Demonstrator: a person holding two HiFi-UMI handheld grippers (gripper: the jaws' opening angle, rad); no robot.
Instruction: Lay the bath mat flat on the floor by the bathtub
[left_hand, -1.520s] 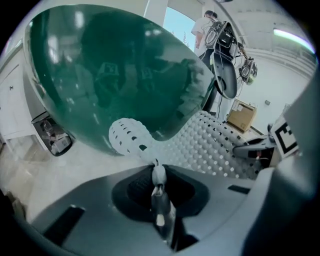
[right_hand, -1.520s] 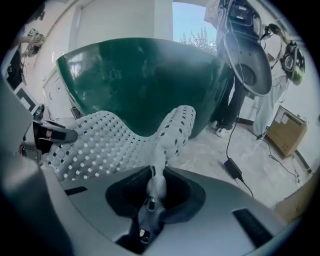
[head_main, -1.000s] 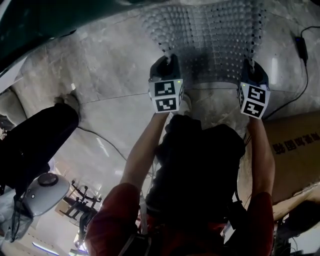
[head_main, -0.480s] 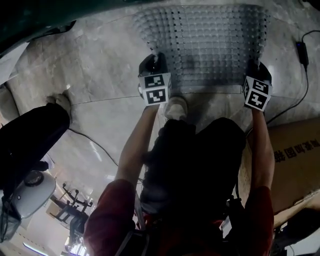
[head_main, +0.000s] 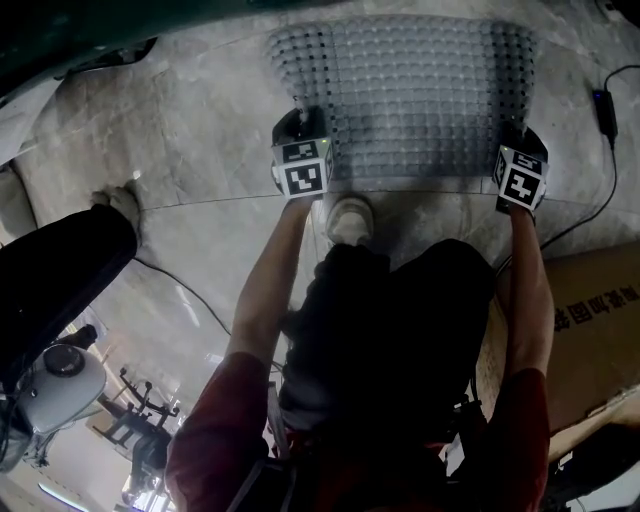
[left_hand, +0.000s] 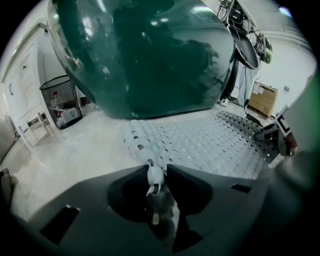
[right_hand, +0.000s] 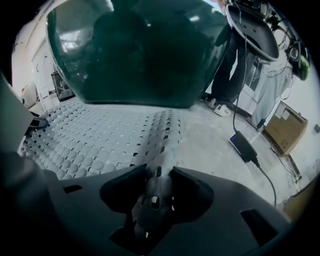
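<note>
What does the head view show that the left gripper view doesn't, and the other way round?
Only the head view: the person's shoe and a power adapter on its cable. Only the left gripper view: a wire bin off to the side. Both: the mat on the floor beside the green tub.

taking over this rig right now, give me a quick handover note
left gripper: tongs have just been opening, near-left corner of the bath mat between them.
right gripper: same, near-right corner between its tongs.
mat: spread on the floor beside the bathtub.
done: mat down and spread out.
left: free both corners, draw the grippers back, check the near edge lies flat.
</note>
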